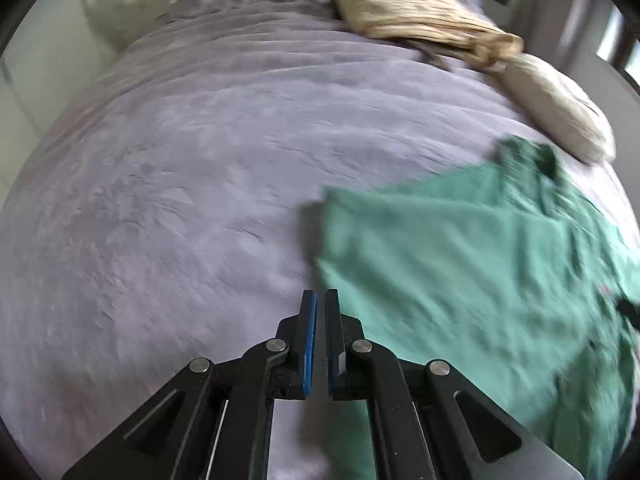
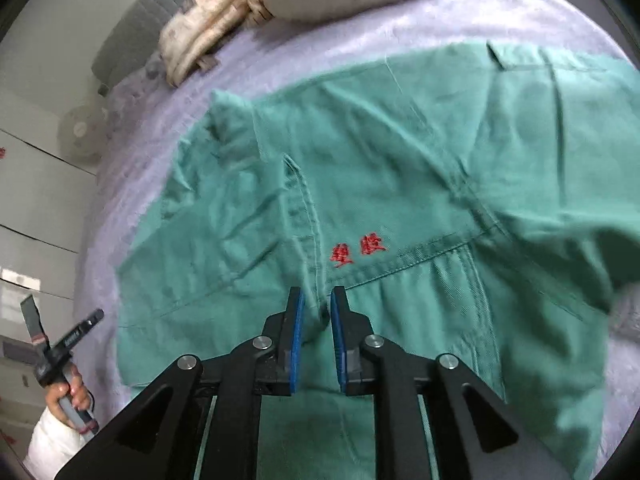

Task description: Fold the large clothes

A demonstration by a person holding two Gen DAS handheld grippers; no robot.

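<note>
A green work shirt (image 2: 400, 168) with red embroidered characters lies spread on the lilac bed cover (image 2: 132, 184). My right gripper (image 2: 317, 300) is above its front placket, its blue pads a small gap apart with a ridge of green cloth between them. In the left wrist view the shirt (image 1: 460, 272) lies to the right. My left gripper (image 1: 320, 298) hovers over the bed cover (image 1: 180, 200) beside the shirt's left edge, its pads almost together with nothing between them.
A beige folded quilt (image 1: 420, 12) and a cream pillow (image 1: 560, 108) lie at the head of the bed. A grey headboard (image 2: 168, 4) stands behind. A fan (image 2: 80, 132) and white cabinets are at the left. The person's hand holding the left gripper's handle (image 2: 68, 360) shows at the lower left of the right wrist view.
</note>
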